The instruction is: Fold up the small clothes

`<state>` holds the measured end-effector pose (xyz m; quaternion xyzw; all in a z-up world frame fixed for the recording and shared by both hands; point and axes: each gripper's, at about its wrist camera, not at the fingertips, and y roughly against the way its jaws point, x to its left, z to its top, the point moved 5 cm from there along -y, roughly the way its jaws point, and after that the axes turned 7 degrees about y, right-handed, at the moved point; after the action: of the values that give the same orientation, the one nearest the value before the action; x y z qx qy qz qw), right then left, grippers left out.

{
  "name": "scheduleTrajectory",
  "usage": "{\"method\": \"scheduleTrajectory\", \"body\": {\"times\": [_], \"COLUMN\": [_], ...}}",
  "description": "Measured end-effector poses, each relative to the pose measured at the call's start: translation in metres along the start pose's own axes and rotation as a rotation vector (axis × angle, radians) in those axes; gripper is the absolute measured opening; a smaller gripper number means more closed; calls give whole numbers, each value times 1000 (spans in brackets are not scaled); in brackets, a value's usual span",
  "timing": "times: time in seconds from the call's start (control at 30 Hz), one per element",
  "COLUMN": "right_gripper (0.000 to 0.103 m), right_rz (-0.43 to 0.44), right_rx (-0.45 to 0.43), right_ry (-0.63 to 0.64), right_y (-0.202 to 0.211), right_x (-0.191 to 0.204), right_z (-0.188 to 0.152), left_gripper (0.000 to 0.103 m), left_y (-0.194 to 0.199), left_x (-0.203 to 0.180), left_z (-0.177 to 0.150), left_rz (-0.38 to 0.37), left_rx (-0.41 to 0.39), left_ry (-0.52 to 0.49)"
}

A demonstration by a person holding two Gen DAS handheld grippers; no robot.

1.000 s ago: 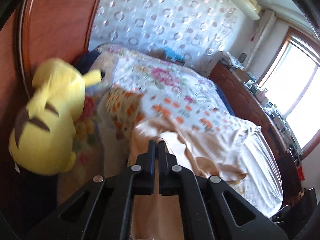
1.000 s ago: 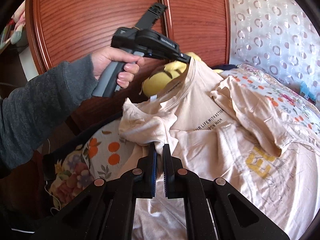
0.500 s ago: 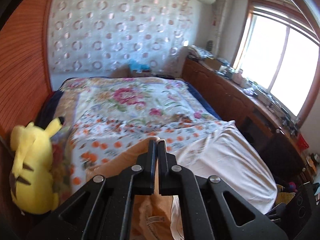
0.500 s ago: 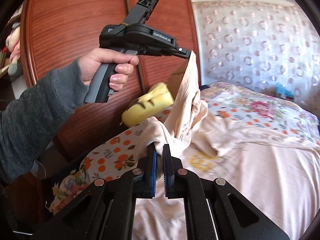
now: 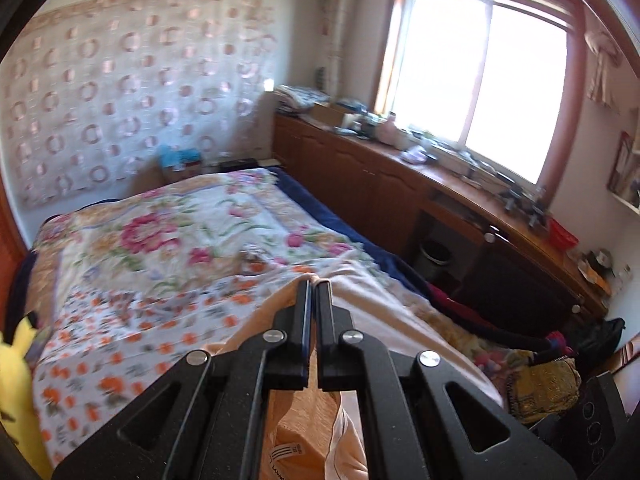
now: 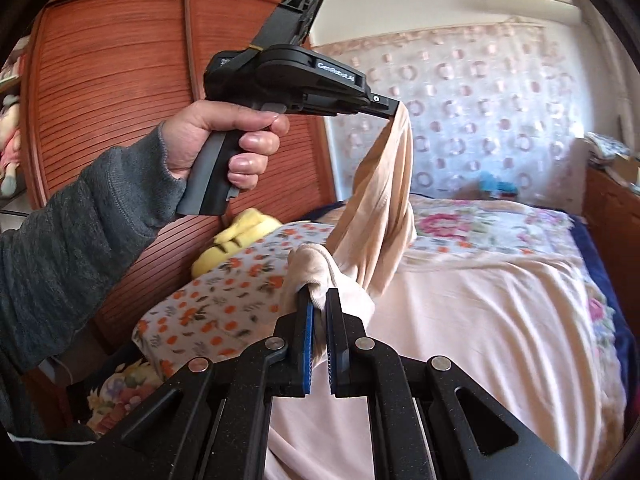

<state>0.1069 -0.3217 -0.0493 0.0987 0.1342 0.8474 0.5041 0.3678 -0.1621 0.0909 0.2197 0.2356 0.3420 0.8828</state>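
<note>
A peach T-shirt (image 6: pixel 384 200) hangs twisted between both grippers above the bed. My left gripper (image 6: pixel 394 106) is held high by a hand in a grey sleeve and is shut on one edge of the shirt. In the left wrist view the left gripper (image 5: pixel 314 284) pinches the cloth, and the T-shirt (image 5: pixel 308 432) drops below the jaws with its neck label showing. My right gripper (image 6: pixel 319 294) sits lower and is shut on a bunched part of the same shirt. The rest of the fabric (image 6: pixel 480 320) trails down onto the bed.
A floral bedspread (image 5: pixel 160 240) covers the bed. A yellow plush toy (image 6: pixel 236 240) lies by the slatted wooden headboard (image 6: pixel 108 100). A long wooden cabinet (image 5: pixel 400 184) with clutter runs under the window (image 5: pixel 480 72) to the right of the bed.
Both grippers rose and swung away from the headboard toward the room, lifting the shirt off the bed. The shirt, earlier spread flat, now hangs gathered between them.
</note>
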Motion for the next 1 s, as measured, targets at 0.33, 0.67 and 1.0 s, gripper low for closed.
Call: {"method": "scheduleTrajectory", "body": {"times": [0.33, 0.67, 1.0], "right_gripper": [5, 5, 5], "right_rz": [-164, -270, -306], "right_rx": [14, 100, 179], "right_ry": [-81, -184, -259], "right_y": [81, 109, 90], "right_x": [-50, -57, -57], "right_z": [-34, -70, -67], "left_gripper": [2, 3, 3], "left_y": [-89, -167, -185], "left_x": [-108, -167, -179], "left_z": [15, -10, -35], "left_rz": [-95, -110, -150], "left_rx": [89, 210, 261], "left_ry": [-80, -156, -159]}}
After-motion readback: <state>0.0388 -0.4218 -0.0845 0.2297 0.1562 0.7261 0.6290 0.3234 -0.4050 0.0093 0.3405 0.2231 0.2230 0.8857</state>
